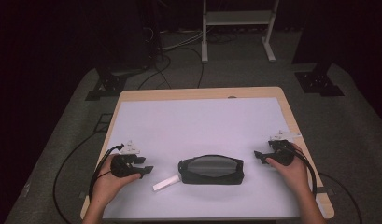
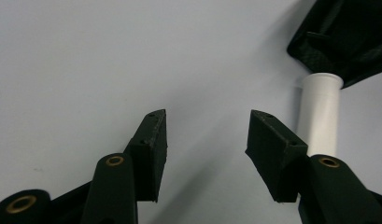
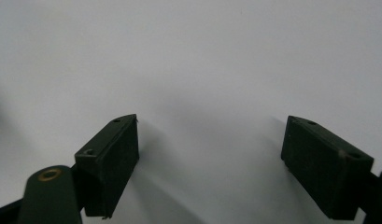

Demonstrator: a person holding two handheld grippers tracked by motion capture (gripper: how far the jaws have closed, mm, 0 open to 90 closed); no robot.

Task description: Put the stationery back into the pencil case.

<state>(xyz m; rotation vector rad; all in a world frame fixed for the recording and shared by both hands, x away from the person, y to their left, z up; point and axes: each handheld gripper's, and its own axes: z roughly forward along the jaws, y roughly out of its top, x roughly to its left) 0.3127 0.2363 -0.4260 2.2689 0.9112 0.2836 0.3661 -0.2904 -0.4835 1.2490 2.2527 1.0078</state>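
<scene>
A black zip pouch (image 1: 211, 170) with a grey mesh top lies near the front middle of the white table mat (image 1: 198, 121). A white tube (image 1: 166, 182) sticks out from its left end toward the front; in the left gripper view the white tube (image 2: 321, 116) runs into the pouch (image 2: 343, 37) at the upper right. My left gripper (image 1: 146, 170) rests on the mat left of the pouch, open with nothing between the jaws, as the left gripper (image 2: 207, 135) view confirms. To the pouch's right sits my right gripper (image 1: 258, 157), open wide and empty, its right gripper (image 3: 212, 140) view facing bare mat.
The mat covers a wooden table (image 1: 291, 112). Black cables (image 1: 67, 163) trail from both grippers over the table's sides. Behind the table stand a white frame (image 1: 237, 28) and black stand bases (image 1: 109, 86) on grey carpet.
</scene>
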